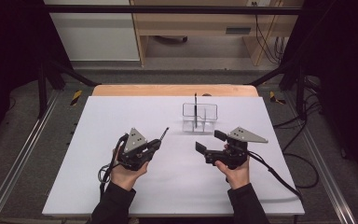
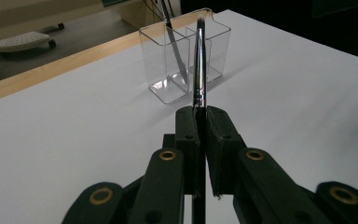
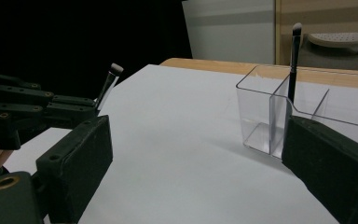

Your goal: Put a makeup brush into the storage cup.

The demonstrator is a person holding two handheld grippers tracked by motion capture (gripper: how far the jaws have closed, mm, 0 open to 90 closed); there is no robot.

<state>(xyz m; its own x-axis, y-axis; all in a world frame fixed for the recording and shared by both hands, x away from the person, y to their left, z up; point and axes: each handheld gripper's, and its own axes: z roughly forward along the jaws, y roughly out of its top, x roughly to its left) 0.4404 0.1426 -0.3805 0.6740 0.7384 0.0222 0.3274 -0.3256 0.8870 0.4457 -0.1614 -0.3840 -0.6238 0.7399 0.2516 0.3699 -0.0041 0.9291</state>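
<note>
My left gripper (image 1: 157, 143) is shut on a slim makeup brush (image 1: 163, 134) whose tip points up and right, toward the clear divided holder (image 1: 205, 122). In the left gripper view the jaws (image 2: 203, 116) pinch the brush's shiny shaft (image 2: 199, 70), with the holder (image 2: 214, 51) right behind it. A second dark brush (image 1: 195, 106) stands upright in the holder's left compartment. My right gripper (image 1: 210, 141) is open, with nothing in it, just in front of the holder. The right gripper view has the holder (image 3: 261, 116), the standing brush (image 3: 293, 60) and the held brush (image 3: 108, 85).
Everything rests on a white board (image 1: 121, 196) over a wooden table (image 1: 168, 89). Cables trail from both grippers toward the front edge. Black frame posts stand at the far corners, and wooden furniture lies beyond the table.
</note>
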